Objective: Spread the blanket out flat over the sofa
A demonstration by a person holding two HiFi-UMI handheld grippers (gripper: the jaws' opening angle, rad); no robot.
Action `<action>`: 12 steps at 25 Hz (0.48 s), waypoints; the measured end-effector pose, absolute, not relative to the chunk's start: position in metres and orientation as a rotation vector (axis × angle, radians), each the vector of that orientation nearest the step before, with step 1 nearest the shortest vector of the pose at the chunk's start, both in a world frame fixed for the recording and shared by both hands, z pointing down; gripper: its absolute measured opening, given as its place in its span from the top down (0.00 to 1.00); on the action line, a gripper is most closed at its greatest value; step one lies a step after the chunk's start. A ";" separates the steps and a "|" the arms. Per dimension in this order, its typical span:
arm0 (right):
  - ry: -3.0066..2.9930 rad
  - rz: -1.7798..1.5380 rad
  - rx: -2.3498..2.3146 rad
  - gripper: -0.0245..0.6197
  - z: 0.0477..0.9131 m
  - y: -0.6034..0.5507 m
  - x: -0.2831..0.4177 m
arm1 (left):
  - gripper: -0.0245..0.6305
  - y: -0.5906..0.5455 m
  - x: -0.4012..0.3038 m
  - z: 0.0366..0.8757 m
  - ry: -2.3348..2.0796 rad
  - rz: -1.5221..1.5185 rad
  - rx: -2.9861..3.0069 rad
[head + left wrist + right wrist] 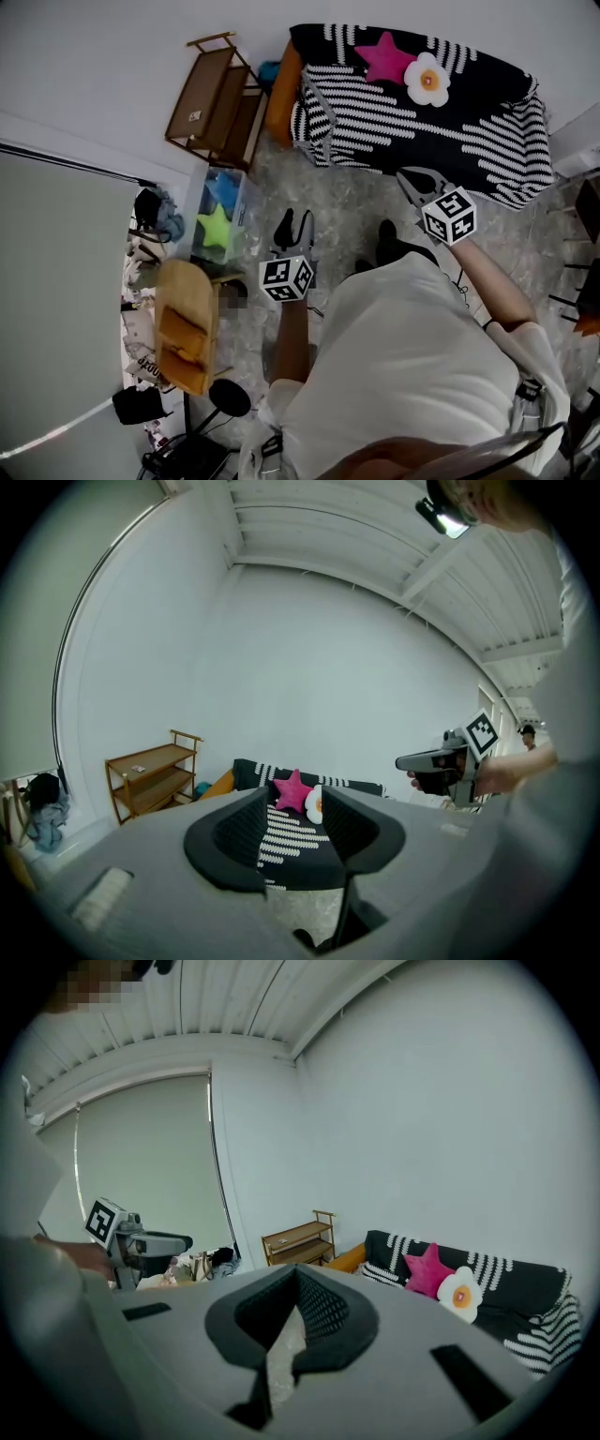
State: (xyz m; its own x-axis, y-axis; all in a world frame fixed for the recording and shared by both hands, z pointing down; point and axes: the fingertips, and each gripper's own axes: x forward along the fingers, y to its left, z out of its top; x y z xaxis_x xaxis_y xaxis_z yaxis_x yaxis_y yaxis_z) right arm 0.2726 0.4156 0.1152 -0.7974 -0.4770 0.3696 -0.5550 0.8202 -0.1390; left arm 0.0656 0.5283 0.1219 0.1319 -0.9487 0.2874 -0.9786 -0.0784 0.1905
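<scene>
Black-and-white striped knit blanket lay draped across the orange sofa, with a pink star cushion and a white fried-egg cushion on top. Left gripper — jaws spread, nothing between. Right gripper — jaw tips pressed together, empty. Both were held apart from the sofa.

1. Blanket: black with white dashed stripes; draped over seat, backrest and right end, front edge hanging down.
2. Sofa: against the wall; orange left end uncovered.
</scene>
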 end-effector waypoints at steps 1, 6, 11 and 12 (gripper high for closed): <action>-2.684 0.351 0.779 0.97 0.117 0.413 0.271 | 0.68 0.526 0.064 0.123 -1.868 0.125 2.078; -2.673 0.381 0.754 0.97 0.129 0.390 0.262 | 0.68 0.504 0.056 0.129 -1.874 0.135 2.052; -2.662 0.394 0.722 0.97 0.139 0.352 0.243 | 0.68 0.470 0.042 0.136 -1.878 0.140 2.029; -2.661 0.394 0.717 0.97 0.140 0.344 0.239 | 0.68 0.461 0.040 0.137 -1.877 0.143 2.028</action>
